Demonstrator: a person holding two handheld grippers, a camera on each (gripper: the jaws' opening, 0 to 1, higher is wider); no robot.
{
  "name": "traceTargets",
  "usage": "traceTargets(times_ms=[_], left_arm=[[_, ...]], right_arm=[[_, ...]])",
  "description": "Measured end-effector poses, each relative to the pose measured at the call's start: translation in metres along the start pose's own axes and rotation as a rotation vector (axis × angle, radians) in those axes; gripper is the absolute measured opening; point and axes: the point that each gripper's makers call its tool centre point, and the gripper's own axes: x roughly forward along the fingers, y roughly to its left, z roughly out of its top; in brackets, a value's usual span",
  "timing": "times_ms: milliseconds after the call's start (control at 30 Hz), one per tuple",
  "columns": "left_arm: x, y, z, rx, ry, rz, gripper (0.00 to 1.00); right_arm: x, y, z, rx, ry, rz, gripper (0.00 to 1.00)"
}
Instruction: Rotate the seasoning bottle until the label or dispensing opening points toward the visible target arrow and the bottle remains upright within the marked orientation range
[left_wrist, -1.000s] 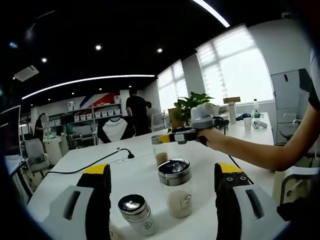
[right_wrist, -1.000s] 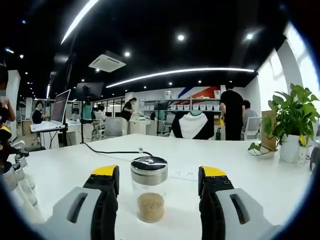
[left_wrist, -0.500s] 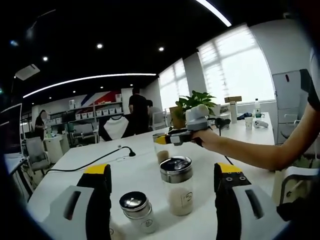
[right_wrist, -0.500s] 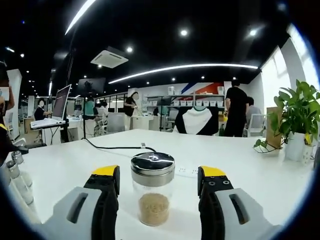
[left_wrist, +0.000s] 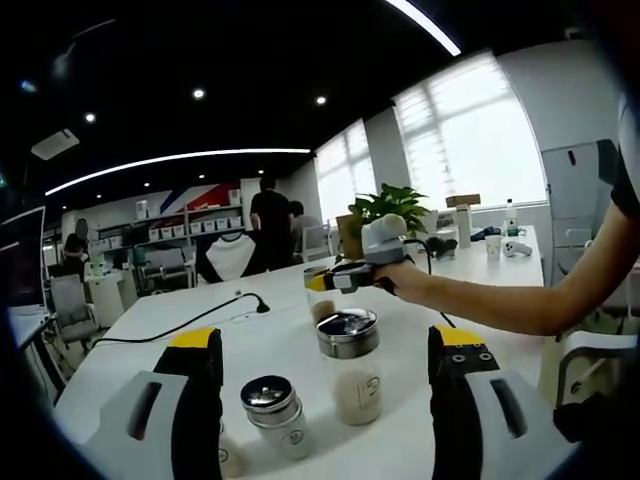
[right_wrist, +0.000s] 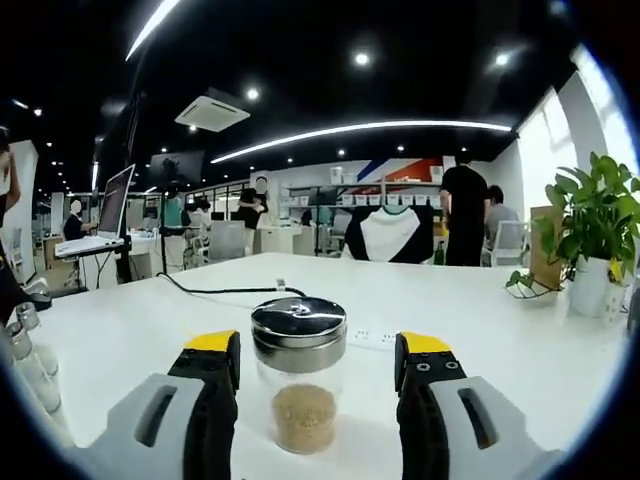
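Note:
In the right gripper view a glass seasoning bottle (right_wrist: 298, 385) with a steel lid and brown powder stands upright on the white table (right_wrist: 500, 360). It sits between the jaws of my right gripper (right_wrist: 315, 352), which is open with a gap on each side. In the left gripper view the same right gripper (left_wrist: 322, 283), held by a person's hand, reaches in from the right around that bottle (left_wrist: 320, 308). My left gripper (left_wrist: 325, 340) is open. A taller steel-lidded bottle (left_wrist: 350, 372) and a small bottle (left_wrist: 275, 418) stand ahead of it, untouched.
A black cable (left_wrist: 190, 325) runs across the table to a power strip (right_wrist: 372, 338). A potted plant (right_wrist: 592, 235) stands at the right. More small bottles (right_wrist: 25, 360) line the left edge. People stand by shelves at the back. A chair (left_wrist: 590, 360) sits beside the table.
The right gripper has moved forward, so the brown-powder bottle now sits deeper between its jaws and looks larger. In the left gripper view the right gripper has shifted left.

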Motion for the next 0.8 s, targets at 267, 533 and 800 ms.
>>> traceTargets(times_ms=[267,533,800], left_arm=[[-0.002,-0.005,0.001,-0.002,-0.002,-0.023,0.92],[-0.001,-0.004,0.001,0.008,0.011,-0.019,0.91],[-0.002,-0.004,0.000,-0.004,0.005,-0.015,0.88]], right_arm=[[0.008,0.003,0.001,-0.004,-0.013,0.019,0.54],[0.010,0.009,-0.001,0.002,-0.026,0.046,0.39],[0.009,0.008,0.000,-0.004,-0.034,0.035,0.37]])
